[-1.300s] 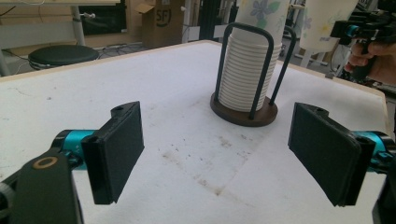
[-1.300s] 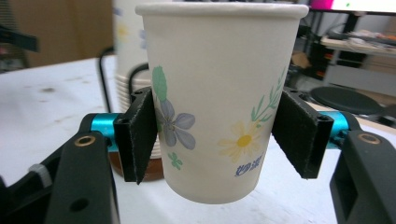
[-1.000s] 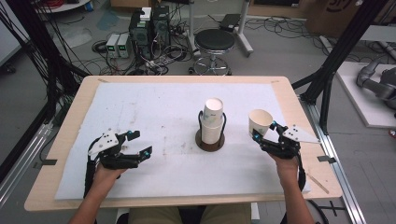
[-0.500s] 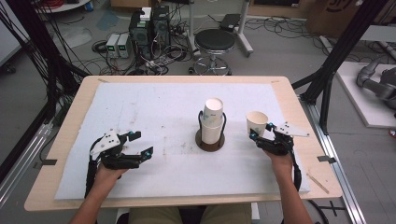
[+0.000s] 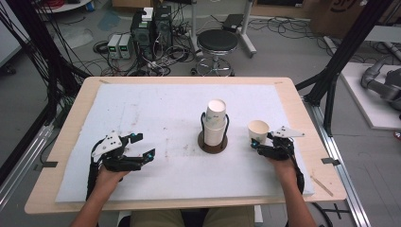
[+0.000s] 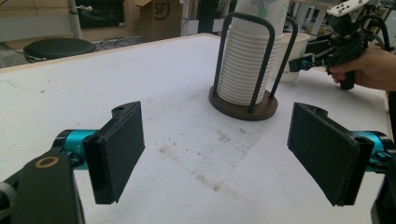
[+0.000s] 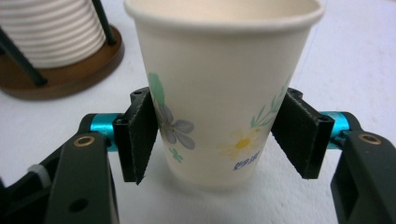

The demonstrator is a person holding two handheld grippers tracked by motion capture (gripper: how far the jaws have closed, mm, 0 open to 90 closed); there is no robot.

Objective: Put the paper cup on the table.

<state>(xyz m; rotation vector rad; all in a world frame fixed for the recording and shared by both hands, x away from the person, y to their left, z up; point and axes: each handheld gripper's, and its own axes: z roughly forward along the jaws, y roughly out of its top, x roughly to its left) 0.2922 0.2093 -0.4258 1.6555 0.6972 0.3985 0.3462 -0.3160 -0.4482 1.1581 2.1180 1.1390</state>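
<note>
A white mat (image 5: 156,109) is laid over the wooden table (image 5: 71,123). Near the mat's centre, a stack of paper cups (image 5: 215,122) is held upright in a dark wire holder on a round wooden base (image 5: 212,144).

A single paper cup (image 5: 258,130) with a floral print is stood upright on the mat at 3 o'clock from the holder, close to it but apart. The right gripper (image 5: 257,143) is positioned around this cup from the 6 o'clock side. In the right gripper view, the cup (image 7: 224,88) is bracketed by the pads (image 7: 140,135); the left pad is seen touching the wall, while at the right pad contact cannot be told. The jaws are set at roughly cup width.

The left gripper (image 5: 143,146) is held low over the mat at 9 o'clock from the holder, well apart. Its jaws are spread wide, and nothing is held between them.
</note>
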